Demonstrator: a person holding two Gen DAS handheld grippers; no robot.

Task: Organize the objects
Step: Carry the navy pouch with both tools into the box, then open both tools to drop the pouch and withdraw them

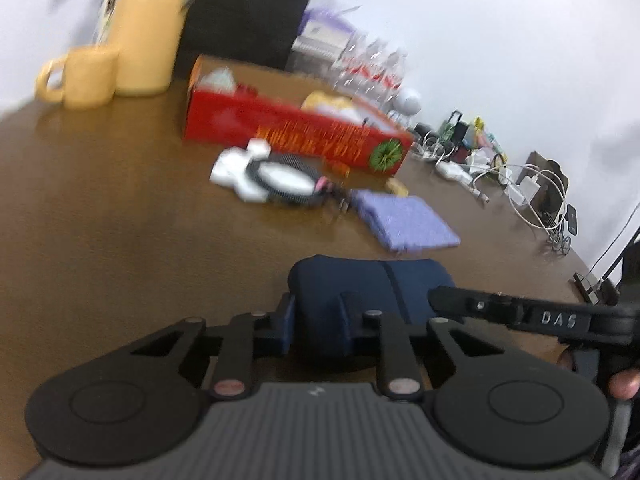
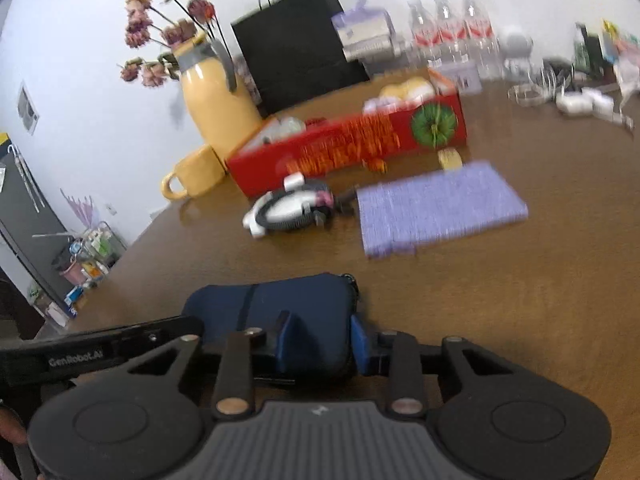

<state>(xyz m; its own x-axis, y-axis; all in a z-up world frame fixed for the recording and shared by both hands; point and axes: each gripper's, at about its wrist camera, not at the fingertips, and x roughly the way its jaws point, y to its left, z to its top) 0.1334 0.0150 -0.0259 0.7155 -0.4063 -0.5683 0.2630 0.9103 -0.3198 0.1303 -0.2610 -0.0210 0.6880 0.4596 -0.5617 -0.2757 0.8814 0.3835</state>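
A navy blue zip pouch lies on the brown table, held at both ends. My left gripper is shut on its left end. My right gripper is shut on the other end of the pouch. Beyond it lie a folded lilac cloth, a black-and-white coiled gadget and a long red box holding several items.
A yellow jug and yellow mug stand at the back. A black paper bag, water bottles and tangled chargers and cables line the wall side.
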